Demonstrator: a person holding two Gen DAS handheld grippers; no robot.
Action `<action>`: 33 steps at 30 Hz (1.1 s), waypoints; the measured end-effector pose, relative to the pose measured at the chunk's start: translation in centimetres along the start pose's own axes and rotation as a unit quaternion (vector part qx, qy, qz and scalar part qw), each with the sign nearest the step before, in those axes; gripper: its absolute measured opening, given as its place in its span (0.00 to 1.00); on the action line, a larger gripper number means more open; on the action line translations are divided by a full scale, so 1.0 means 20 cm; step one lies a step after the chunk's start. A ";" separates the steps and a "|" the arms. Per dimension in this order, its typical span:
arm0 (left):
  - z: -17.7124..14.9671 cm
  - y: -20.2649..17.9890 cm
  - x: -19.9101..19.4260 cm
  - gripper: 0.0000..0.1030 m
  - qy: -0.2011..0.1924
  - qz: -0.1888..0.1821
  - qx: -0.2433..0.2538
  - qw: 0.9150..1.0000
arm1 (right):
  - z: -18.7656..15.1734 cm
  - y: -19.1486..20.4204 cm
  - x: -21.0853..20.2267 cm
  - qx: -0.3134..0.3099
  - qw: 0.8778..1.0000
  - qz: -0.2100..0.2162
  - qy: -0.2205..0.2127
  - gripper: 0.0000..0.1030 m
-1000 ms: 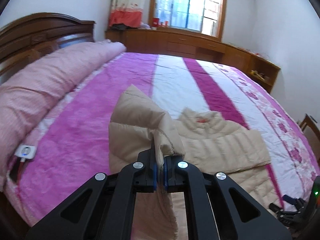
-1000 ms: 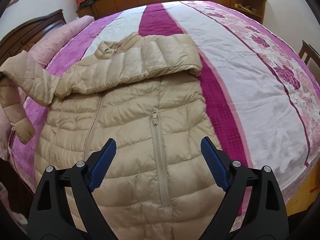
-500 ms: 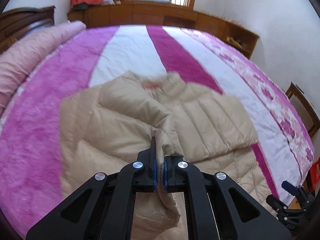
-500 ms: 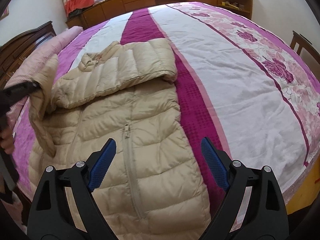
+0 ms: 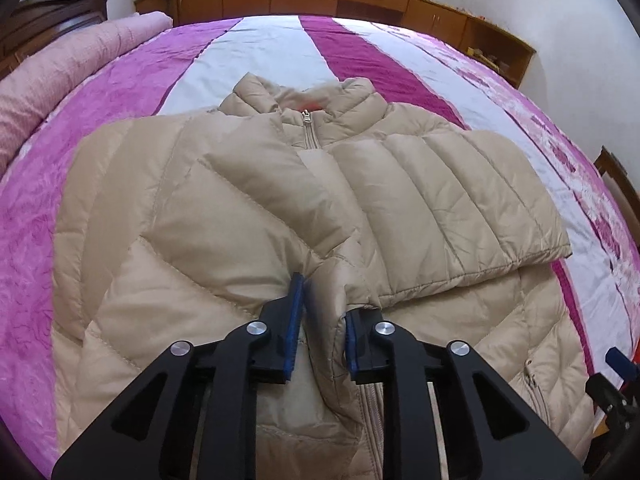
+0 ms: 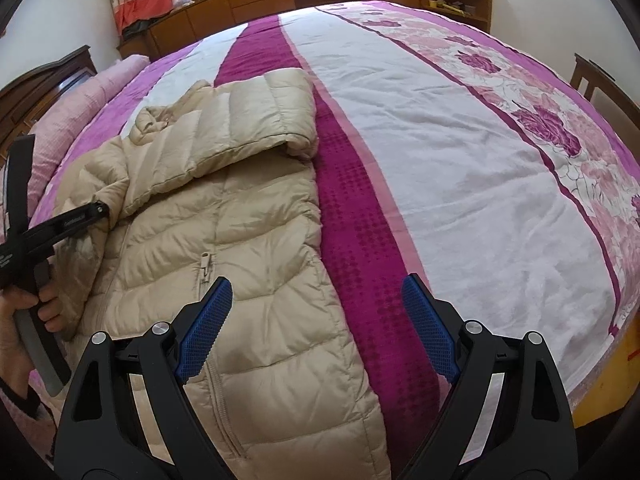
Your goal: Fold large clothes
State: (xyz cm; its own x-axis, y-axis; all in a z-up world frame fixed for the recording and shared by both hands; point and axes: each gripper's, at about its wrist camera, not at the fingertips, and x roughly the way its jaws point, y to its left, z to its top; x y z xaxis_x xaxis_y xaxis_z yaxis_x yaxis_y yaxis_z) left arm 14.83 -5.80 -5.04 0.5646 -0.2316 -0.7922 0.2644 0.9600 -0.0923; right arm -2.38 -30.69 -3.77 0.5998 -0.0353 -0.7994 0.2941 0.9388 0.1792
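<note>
A beige puffer jacket (image 5: 460,320) lies zipped, front up, on the striped bed cover (image 5: 272,48). One sleeve (image 5: 440,192) is folded across the chest. The other sleeve (image 5: 260,184) lies slanted over it, its cuff still between the jaws of my left gripper (image 5: 322,320). Those jaws are opening: a dark gap shows beside the left pad (image 5: 294,320) and the cloth only leans on the right one. In the right wrist view the left gripper (image 6: 98,210) rests low on the jacket (image 6: 260,240). My right gripper (image 6: 316,320) hangs wide open over the jacket's right edge, holding nothing.
A rolled pink quilt (image 5: 60,72) runs along the bed's left side by the dark headboard (image 6: 48,84). Wooden cabinets (image 5: 360,0) line the far wall. A chair (image 6: 600,84) stands at the bed's right. A person's hand (image 6: 24,312) grips the left tool's handle.
My left gripper came down and across with the sleeve, laid it over the chest, and its jaws parted from a tight grip. The right gripper drifted slightly towards the jacket's right edge.
</note>
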 end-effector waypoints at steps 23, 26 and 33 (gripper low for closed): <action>-0.16 0.12 -0.35 0.95 0.022 0.036 -0.013 0.999 | -0.02 0.17 -0.12 -0.041 0.999 0.020 -0.018 0.84; -0.21 0.15 -0.42 0.95 0.014 0.037 -0.011 0.999 | -0.03 0.21 -0.14 -0.050 0.998 0.025 -0.018 0.84; -0.26 0.31 -0.58 0.95 0.003 0.064 -0.019 0.998 | -0.04 0.41 -0.17 -0.084 0.995 0.052 -0.017 0.84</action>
State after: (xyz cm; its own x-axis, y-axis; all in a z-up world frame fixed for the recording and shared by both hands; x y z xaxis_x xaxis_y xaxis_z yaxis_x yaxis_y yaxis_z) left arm 5.86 3.67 0.34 0.5870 -0.1060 -0.8026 0.1610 0.9869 -0.0126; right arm -2.55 -22.56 0.05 0.6467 0.0567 -0.7606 0.1020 0.9818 0.1599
